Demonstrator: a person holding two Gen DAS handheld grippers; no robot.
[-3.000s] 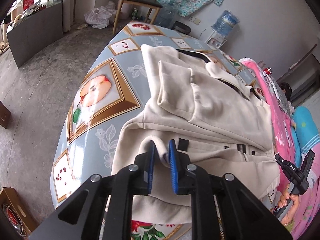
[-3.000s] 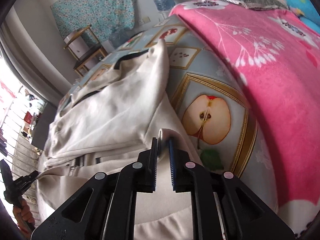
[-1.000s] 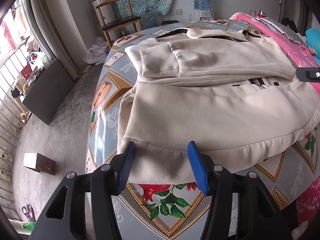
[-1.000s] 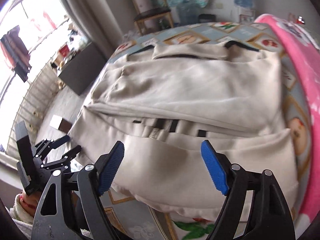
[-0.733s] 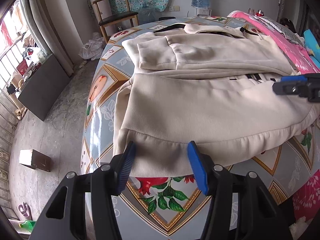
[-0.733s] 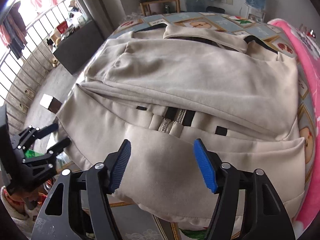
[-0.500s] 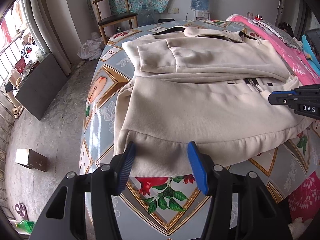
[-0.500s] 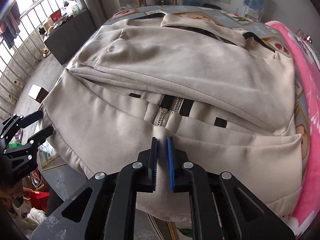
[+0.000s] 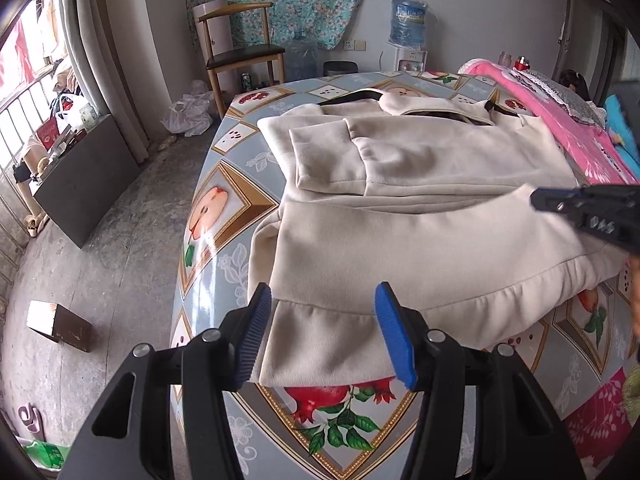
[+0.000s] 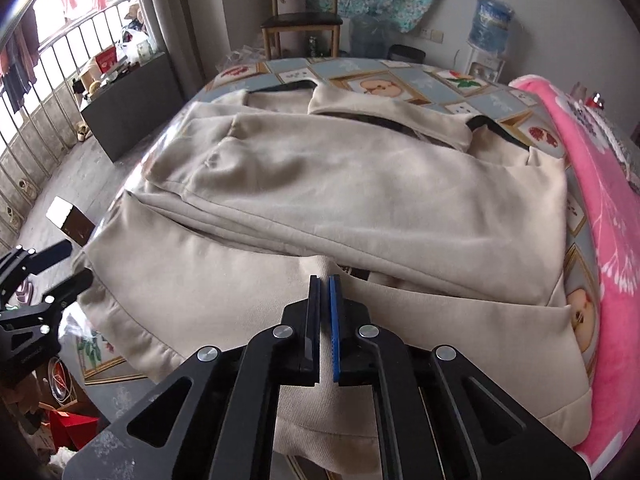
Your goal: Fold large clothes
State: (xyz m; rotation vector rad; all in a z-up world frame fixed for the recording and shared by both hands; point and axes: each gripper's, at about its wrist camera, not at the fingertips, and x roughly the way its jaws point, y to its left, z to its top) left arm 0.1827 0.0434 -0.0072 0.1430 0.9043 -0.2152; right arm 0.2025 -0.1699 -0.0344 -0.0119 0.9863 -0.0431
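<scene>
A large cream jacket (image 9: pixel 420 200) lies spread on the table, its sleeves folded across the chest; it also shows in the right wrist view (image 10: pixel 360 192). My left gripper (image 9: pixel 322 332) is open, its blue pads (image 9: pixel 256 332) on either side of the jacket's bottom hem at the near left corner. My right gripper (image 10: pixel 324 304) is shut on a raised pinch of the jacket's front fabric near the zipper, and it shows at the right in the left wrist view (image 9: pixel 560 202). The left gripper shows at the left edge in the right wrist view (image 10: pixel 60 264).
The table (image 9: pixel 224 208) has a blue fruit-print cloth. A pink blanket (image 10: pixel 612 208) lies along its right side. A wooden chair (image 9: pixel 240 48), a water dispenser (image 9: pixel 408 28) and a dark cabinet (image 9: pixel 84 184) stand beyond. A small box (image 9: pixel 60 326) sits on the floor.
Three seconds ago both grippers were shut on the jacket; both then let go. My right gripper has since shut on the front fabric and lifted it. The left gripper stays open at the hem.
</scene>
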